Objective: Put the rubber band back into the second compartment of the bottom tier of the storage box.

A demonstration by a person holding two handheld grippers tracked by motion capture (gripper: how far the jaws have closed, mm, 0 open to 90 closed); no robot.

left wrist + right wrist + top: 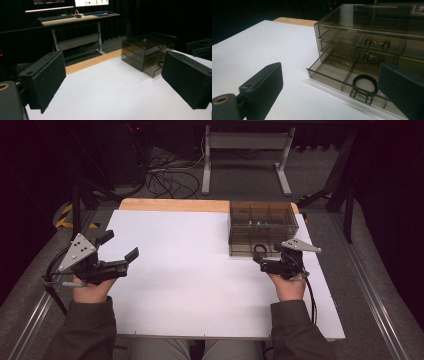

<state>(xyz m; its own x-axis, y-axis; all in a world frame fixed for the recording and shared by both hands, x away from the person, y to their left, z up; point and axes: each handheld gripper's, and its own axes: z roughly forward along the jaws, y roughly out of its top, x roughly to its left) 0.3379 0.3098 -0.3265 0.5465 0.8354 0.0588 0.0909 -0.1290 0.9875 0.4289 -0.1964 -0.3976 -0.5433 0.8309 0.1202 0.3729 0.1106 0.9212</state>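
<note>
two claws work over a white surface point(190, 270) in the high view. the left claw point(120, 247) rests at the left edge with its jaws spread wide and nothing between them. the right claw point(267, 255) sits just in front of a smoky see-through drawer box point(262, 222) at the far right of the surface, where the bottom drawer point(252, 251) juts out a little.

from the left gripper view, the box point(147, 51) stands well apart, with its lowest drawer pulled partway and the surface between the pads bare.

from the right gripper view, the jaws stand apart with nothing in them. the open drawer point(342, 77) is tinted clear plastic, split into compartments, with a small clear handle point(361, 96) on its front. a black ring point(365, 85) lies in the front compartment just behind that handle.

my reading: the drawer is open and the ring just set down or about to be picked. the next move calls for either closing the pads on the ring or pushing the drawer front squarely in.
</note>
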